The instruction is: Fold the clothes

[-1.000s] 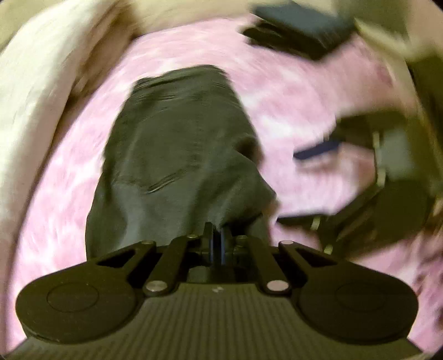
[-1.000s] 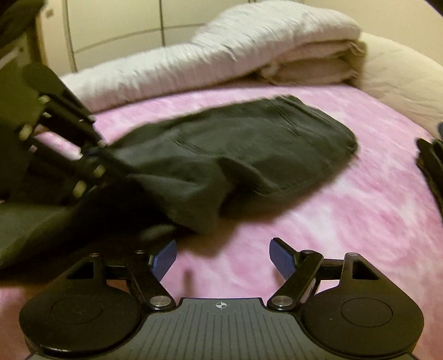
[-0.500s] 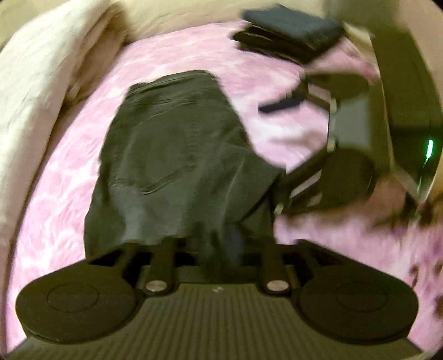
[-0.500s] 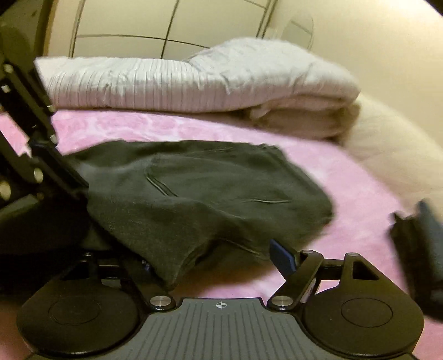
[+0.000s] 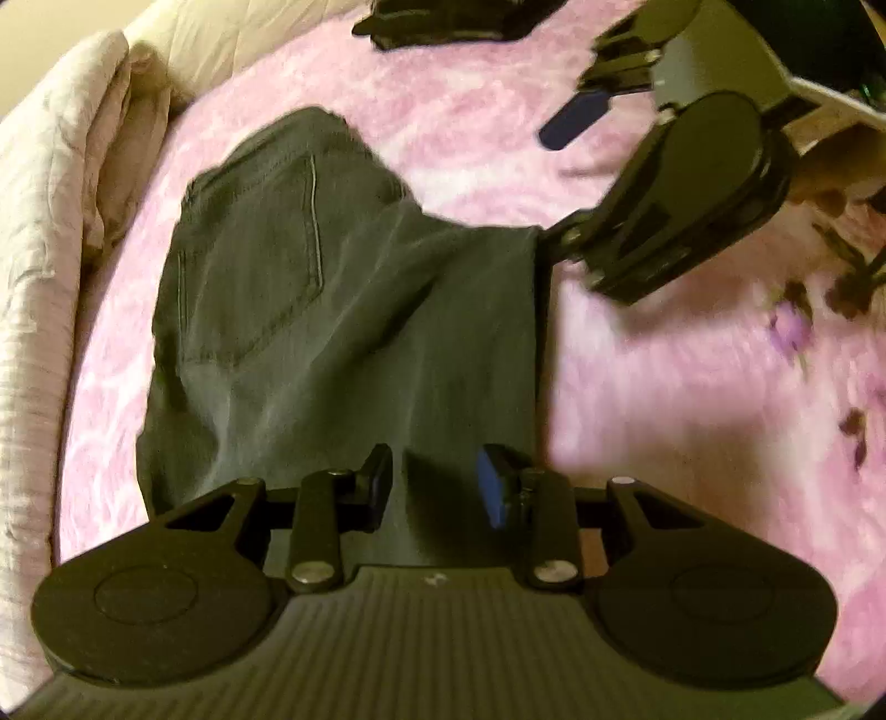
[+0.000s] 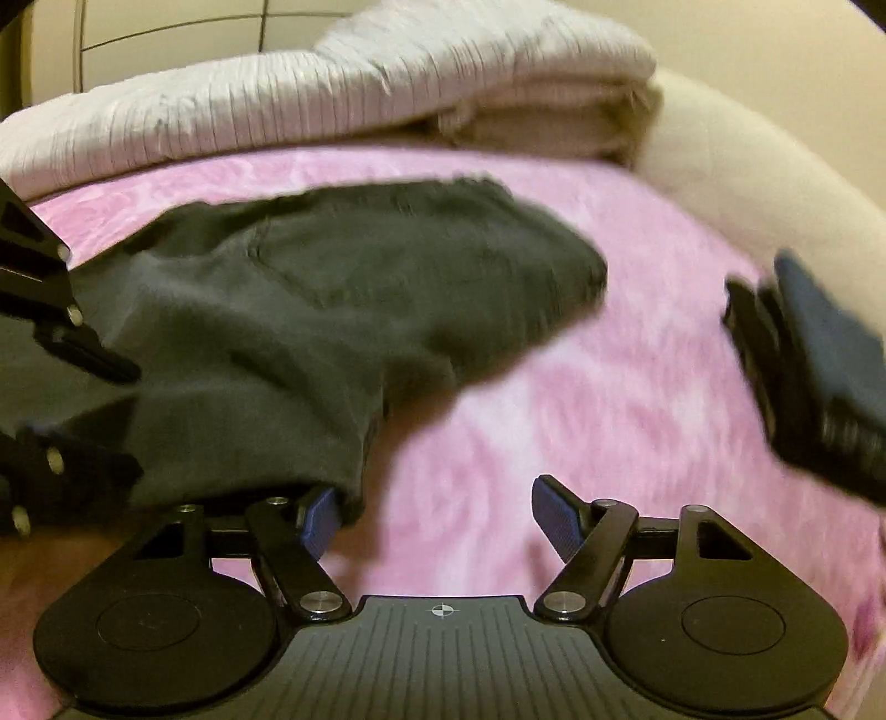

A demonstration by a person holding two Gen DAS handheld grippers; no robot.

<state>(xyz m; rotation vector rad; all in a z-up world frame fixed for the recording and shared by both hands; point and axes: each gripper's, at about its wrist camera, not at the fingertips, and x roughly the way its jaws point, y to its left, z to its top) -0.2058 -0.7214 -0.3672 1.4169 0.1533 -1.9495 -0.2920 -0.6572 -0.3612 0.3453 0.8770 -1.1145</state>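
Dark grey trousers (image 5: 310,288) lie folded on the pink bedspread (image 5: 692,376), back pocket up; they also show in the right wrist view (image 6: 343,310). My left gripper (image 5: 434,487) is open, its fingers spread just over the near edge of the trousers, holding nothing. My right gripper (image 6: 434,512) is open at the trousers' right edge, its left fingertip (image 6: 318,512) under or against the cloth edge. The right gripper also appears in the left wrist view (image 5: 653,183) at the upper right.
A stack of folded dark clothes (image 5: 443,22) lies at the far side of the bed, also at the right in the right wrist view (image 6: 819,365). A folded white and beige quilt (image 6: 343,94) lies along the bed's edge.
My left gripper was shut on the trousers' end and has opened, letting the cloth drop onto the folded part. The right gripper moved in beside the trousers' edge.
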